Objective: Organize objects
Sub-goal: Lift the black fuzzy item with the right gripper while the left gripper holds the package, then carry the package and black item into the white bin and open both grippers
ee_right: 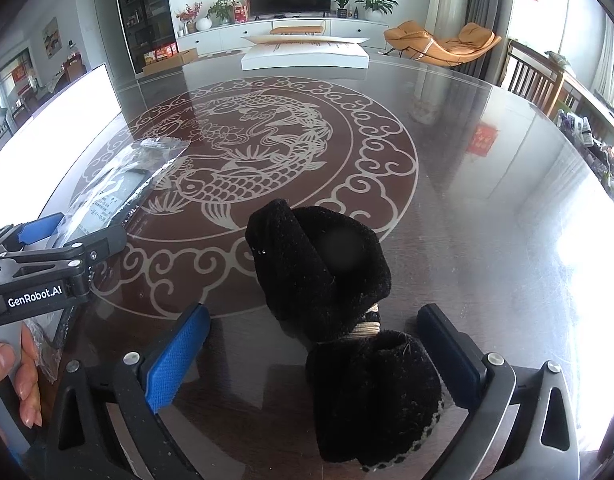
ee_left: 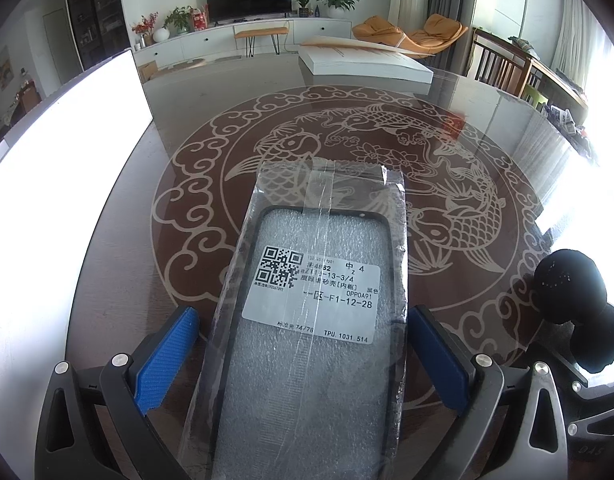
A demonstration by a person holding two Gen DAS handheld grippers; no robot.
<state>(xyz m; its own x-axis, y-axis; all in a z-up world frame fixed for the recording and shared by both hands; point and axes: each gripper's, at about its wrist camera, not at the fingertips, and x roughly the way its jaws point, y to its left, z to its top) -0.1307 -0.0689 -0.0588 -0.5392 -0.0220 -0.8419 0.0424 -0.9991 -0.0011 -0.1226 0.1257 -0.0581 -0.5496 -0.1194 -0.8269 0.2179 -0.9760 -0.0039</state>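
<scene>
Centrally, in the left wrist view, a bagged phone case (ee_left: 307, 320) lies flat on the glass-topped table (ee_left: 107, 280), its long axis running from the camera toward the fish medallion (ee_left: 347, 160) printed under the glass; the taped, folded end of the clear bag points away, toward the far edge of the table, and a white label (ee_left: 311, 294) with a square code faces up. Left gripper (ee_left: 303, 336): jaws spread, the bag lying between the two blue pads (ee_left: 167, 360); the right pad sits at the bag's edge, the left pad stands clear of it, so nothing is clamped. Right gripper (ee_right: 313, 354): jaws wide apart, with a black fabric bundle (ee_right: 339, 304) resting on the table between them; neither pad (ee_right: 175, 360) presses on the cloth. The bundle is two fuzzy lobes joined by a pale cord binding (ee_right: 365, 326), its long axis running away from the camera and leaning slightly left, the larger lobe nearer the camera. In the right wrist view the bagged case appears at far left, beside the left gripper's black frame, with a person's fingers (ee_right: 27, 384) at the lower left edge. A white box (ee_right: 305, 56) sits at the far side of the table, well apart from both items.
</scene>
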